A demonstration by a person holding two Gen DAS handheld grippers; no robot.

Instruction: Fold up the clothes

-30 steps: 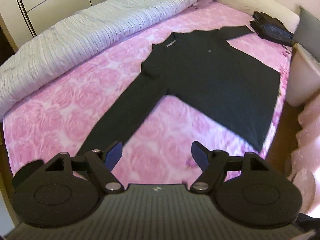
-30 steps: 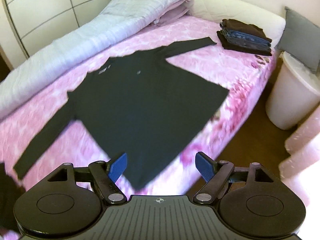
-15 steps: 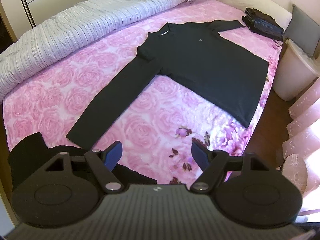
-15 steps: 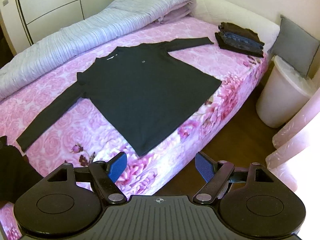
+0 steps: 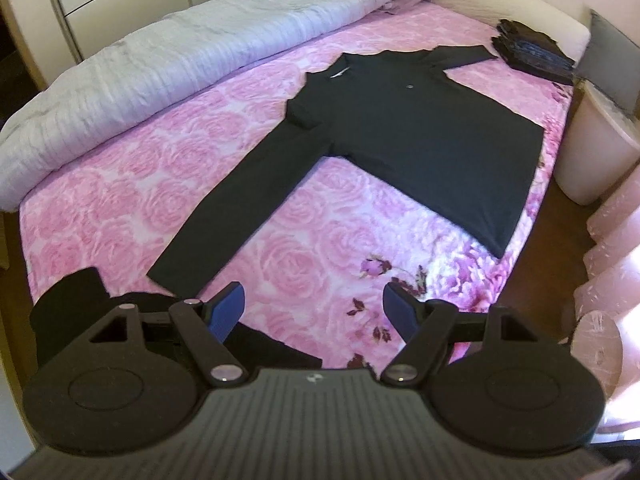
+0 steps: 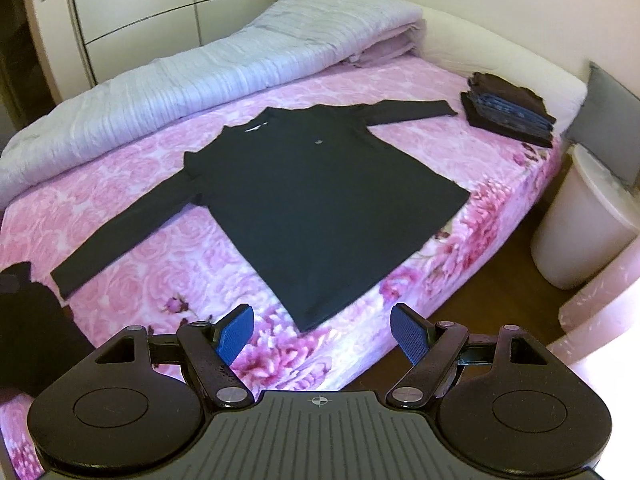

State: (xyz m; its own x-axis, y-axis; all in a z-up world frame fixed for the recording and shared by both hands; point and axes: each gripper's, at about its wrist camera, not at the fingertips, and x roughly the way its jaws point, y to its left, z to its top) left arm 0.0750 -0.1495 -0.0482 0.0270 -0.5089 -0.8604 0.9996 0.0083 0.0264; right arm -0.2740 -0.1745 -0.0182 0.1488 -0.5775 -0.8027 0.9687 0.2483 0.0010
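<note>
A black long-sleeved shirt [image 5: 416, 132] lies flat, front up, on the pink rose-patterned bed [image 5: 160, 200], both sleeves spread out; it also shows in the right wrist view [image 6: 320, 200]. My left gripper [image 5: 314, 312] is open and empty, above the bed's near edge, just short of the near sleeve's cuff [image 5: 176, 272]. My right gripper [image 6: 322, 334] is open and empty, just in front of the shirt's hem corner [image 6: 312, 320] at the bed edge.
A stack of folded dark clothes [image 6: 508, 112] sits at the bed's far right. A rolled grey-white duvet [image 6: 200, 88] runs along the far side. Another dark garment [image 5: 72, 300] lies at the near left corner. A white bin [image 6: 580, 224] stands on the wooden floor to the right.
Both grippers pulled back and up from the bed, so the whole shirt and the near dark garment came into view. Over the last half second they have edged slightly back toward the shirt. Both stayed open.
</note>
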